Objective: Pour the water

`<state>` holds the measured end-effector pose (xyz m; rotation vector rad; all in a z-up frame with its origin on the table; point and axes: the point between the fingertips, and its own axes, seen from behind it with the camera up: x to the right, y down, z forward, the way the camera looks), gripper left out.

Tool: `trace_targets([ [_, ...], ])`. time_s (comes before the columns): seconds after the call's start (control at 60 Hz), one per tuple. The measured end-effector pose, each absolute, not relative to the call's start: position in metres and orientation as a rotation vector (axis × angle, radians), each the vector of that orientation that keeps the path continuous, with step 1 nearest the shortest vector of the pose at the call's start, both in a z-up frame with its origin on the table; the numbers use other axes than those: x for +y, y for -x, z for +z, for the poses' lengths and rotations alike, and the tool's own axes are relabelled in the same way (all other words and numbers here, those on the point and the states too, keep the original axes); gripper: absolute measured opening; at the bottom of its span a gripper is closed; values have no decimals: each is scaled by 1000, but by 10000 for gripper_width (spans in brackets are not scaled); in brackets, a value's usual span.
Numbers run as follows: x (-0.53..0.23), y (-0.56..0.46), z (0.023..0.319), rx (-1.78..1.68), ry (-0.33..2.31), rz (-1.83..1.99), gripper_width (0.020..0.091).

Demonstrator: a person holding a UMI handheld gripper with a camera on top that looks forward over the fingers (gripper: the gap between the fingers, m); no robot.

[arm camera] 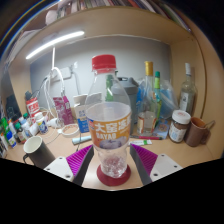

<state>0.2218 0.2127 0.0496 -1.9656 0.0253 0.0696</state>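
A clear plastic bottle [108, 105] with a red cap [103, 63] and an orange label stands upright between the fingers of the hand-held gripper [113, 163]. In front of it, closer to the camera, a clear glass [114, 158] sits between the pink pads [83, 155], its base on a dark red coaster [112, 178]. The fingers are spread at either side of the glass; whether the pads touch it cannot be told.

Both stand on a pale worktop [165, 158] near its front edge. Toward the worktop's left side is a dark mug [37, 152], and behind it a crowd of small bottles and jars [20, 128] and a pink carton [63, 108]. Toward the right side stand taller bottles [152, 95], one clear with a white top [187, 90], a lidded jar [179, 125] and a brown mug [200, 131]. A strip light [55, 43] glows on the ceiling above the back wall.
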Motion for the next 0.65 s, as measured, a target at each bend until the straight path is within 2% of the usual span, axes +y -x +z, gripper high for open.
trace_targets([
  [0.2,136,-228,91,68,1969,71,837],
  [0.483,-15,-206,199,56,1934,72,839],
  [0.65,-101,-189,249,39,1929,42,838],
])
